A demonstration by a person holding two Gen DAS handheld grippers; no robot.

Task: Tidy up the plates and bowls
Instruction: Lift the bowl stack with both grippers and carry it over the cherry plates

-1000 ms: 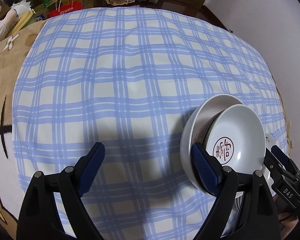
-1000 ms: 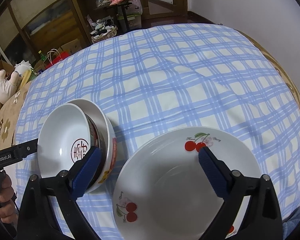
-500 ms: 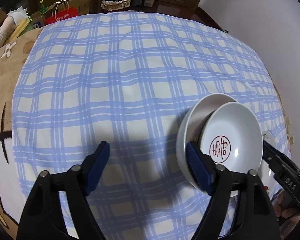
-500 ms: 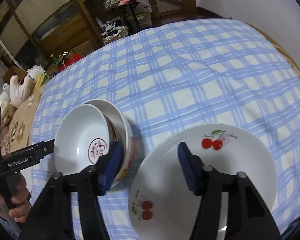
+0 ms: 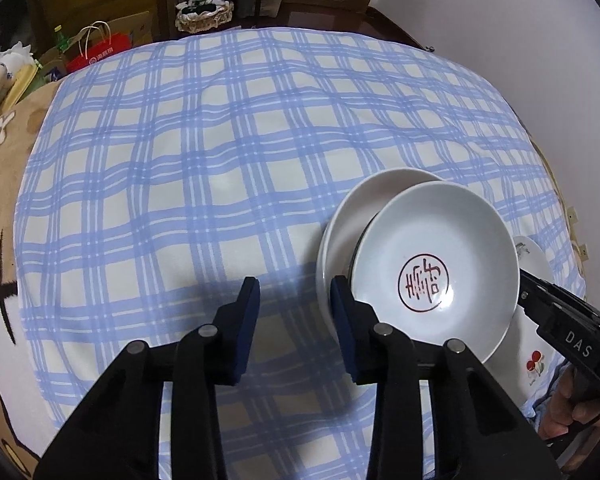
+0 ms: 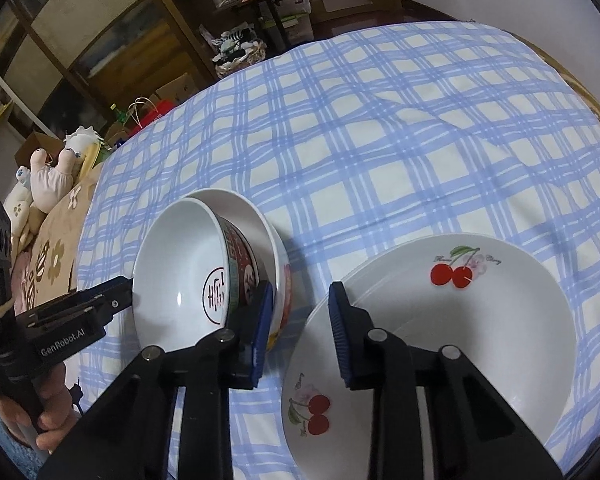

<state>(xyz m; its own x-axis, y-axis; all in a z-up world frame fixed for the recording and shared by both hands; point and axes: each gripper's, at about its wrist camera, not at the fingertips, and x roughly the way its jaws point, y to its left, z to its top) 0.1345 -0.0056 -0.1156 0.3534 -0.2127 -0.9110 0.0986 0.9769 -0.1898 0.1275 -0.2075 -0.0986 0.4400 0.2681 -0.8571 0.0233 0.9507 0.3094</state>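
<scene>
Stacked bowls (image 5: 436, 264) near front right of blue-and-white checked cloth (image 5: 219, 152): glossy white ceramic, round. Upper bowl tilted inside lower bowl (image 6: 273, 240); red circular character stamp on inner floor; red, green and white printed band on outer wall. Lower bowl slightly wider, plain white inside, with coloured print outside.

Cherry plates (image 6: 452, 320) just beside bowls: wide, shallow, smooth white, red cherry motifs at rim; two nested rims visible.

Left gripper (image 5: 293, 322): jaws just narrowed, not clamped, nothing between blue ribbed pads; right pad alongside bowl rims, contact unclear.

Right gripper (image 6: 300, 322): jaws just narrowed, unclenched, straddling gap between bowls and plates; plate rim at right pad, contact unclear.

Cloth soft, lightly wrinkled.
</scene>
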